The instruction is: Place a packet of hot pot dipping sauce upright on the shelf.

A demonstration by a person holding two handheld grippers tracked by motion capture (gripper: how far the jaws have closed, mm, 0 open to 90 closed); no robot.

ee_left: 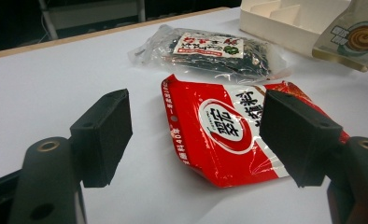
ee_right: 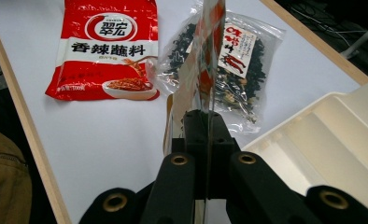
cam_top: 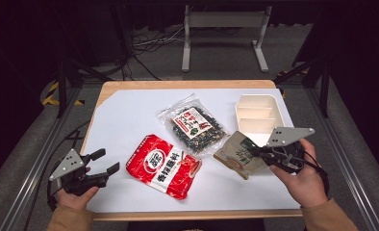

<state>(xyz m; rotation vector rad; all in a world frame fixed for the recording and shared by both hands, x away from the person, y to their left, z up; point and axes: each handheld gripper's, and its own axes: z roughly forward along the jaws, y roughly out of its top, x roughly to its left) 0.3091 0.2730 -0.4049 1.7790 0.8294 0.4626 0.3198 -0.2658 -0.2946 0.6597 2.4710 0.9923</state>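
Note:
My right gripper (cam_top: 256, 151) is shut on the edge of a beige-green pouch (cam_top: 238, 154), which hangs lifted just left of the white tray (cam_top: 258, 111). In the right gripper view the pouch (ee_right: 201, 70) stands edge-on between the closed jaws of the right gripper (ee_right: 205, 126). A red sauce packet (cam_top: 162, 164) lies flat at the table's middle front. My left gripper (cam_top: 106, 161) is open near the front left corner, with its jaws toward that red packet (ee_left: 224, 130) and nothing between them. The left gripper (ee_left: 196, 135) stays apart from the packet.
A clear bag of dark dried food (cam_top: 193, 124) lies behind the red packet, left of the tray. The compartmented white tray (ee_right: 331, 135) stands at the right back. White sheet (cam_top: 125, 120) covers the wooden table; its left half is bare.

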